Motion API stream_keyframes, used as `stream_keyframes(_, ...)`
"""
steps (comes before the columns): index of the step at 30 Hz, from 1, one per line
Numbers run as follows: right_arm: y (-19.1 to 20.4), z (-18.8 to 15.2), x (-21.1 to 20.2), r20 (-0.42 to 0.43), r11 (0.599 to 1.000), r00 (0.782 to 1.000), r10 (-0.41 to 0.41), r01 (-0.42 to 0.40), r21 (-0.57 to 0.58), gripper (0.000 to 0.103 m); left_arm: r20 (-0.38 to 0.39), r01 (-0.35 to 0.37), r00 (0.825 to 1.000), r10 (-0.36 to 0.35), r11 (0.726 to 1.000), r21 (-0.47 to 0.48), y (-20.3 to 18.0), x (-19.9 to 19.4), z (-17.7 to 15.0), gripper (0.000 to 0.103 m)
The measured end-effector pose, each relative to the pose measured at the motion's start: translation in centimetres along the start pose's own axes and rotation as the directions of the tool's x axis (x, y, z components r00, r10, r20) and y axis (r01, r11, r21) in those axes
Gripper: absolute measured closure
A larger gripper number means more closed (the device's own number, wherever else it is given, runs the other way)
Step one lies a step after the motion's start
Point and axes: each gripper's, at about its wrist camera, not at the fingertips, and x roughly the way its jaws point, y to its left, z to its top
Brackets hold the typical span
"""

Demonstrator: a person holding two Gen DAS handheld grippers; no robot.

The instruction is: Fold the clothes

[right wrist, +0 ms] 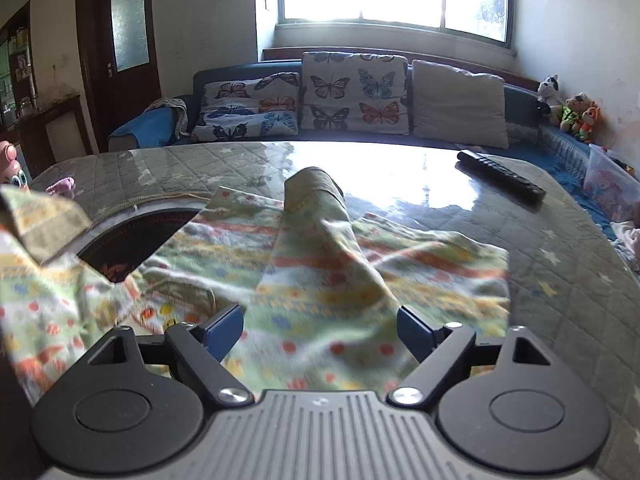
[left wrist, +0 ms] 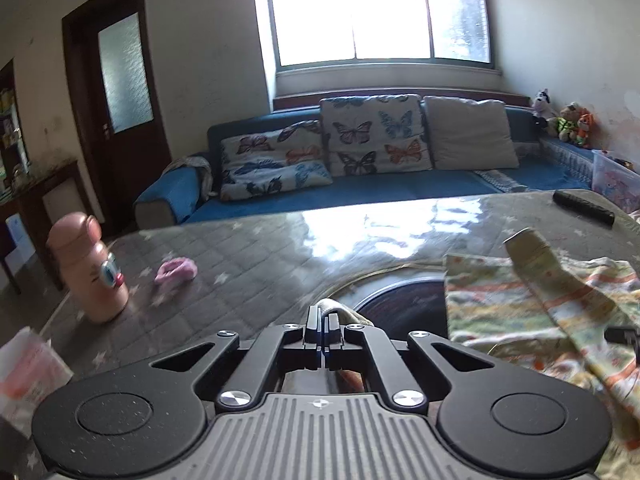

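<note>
Folding shirt (right wrist: 320, 280) on surface (right wrist: 560, 272)
L tongs (left wrist: 324, 320) pinched on cloth edge, R tongs (right wrist: 320, 330) wide open, holding nothing; grab near sleeve (right wrist: 320, 208), keep fold flat.

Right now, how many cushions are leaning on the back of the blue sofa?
3: a butterfly-print cushion lying low at left, a second butterfly-print cushion upright in the middle, a plain beige cushion at right.
</note>
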Motion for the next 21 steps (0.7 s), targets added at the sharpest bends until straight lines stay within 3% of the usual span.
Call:
stream_keyframes(6, 1.9, 1.9, 3.4, -0.026, 0.998, 0.999, 0.021, -0.022, -0.061, 0.027, -0.037, -0.009, 0.999, 0.007, 0.998, -0.057, 1.9, -0.3, -2.1, 0.102)
stream_keyframes(8, 2.5, 2.1, 4.7, -0.046, 0.997, 0.999, 0.026, -0.029, -0.074, 0.032, -0.049, -0.013, 0.999, 0.009, 0.997, -0.076, 2.5, -0.4, -2.8, 0.102)
stream_keyframes(10, 3.0, 2.3, 6.2, -0.070, 0.996, 0.997, 0.020, -0.026, -0.084, 0.043, -0.060, -0.015, 0.998, 0.010, 0.996, -0.091, 2.9, -0.4, -3.4, 0.102)
stream_keyframes(14, 3.4, 2.3, 8.0, -0.087, 0.994, 0.996, -0.030, 0.020, -0.107, 0.050, -0.070, -0.016, 0.997, 0.010, 0.995, -0.095, 3.0, -0.4, -4.0, 0.102)
stream_keyframes(17, 3.8, 2.3, 8.1, -0.079, 0.988, 0.995, -0.065, 0.053, -0.146, 0.070, -0.073, -0.015, 0.997, 0.007, 0.995, -0.102, 3.2, -0.3, -4.1, 0.102)
stream_keyframes(19, 3.6, 2.3, 7.8, -0.074, 0.986, 0.994, -0.083, 0.071, -0.152, 0.090, -0.071, -0.014, 0.997, 0.006, 0.994, -0.109, 3.4, -0.3, -4.1, 0.102)
stream_keyframes(21, 3.2, 2.4, 7.3, -0.062, 0.985, 0.993, -0.097, 0.087, -0.148, 0.097, -0.068, -0.016, 0.998, 0.008, 0.993, -0.116, 3.5, -0.4, -4.1, 0.102)
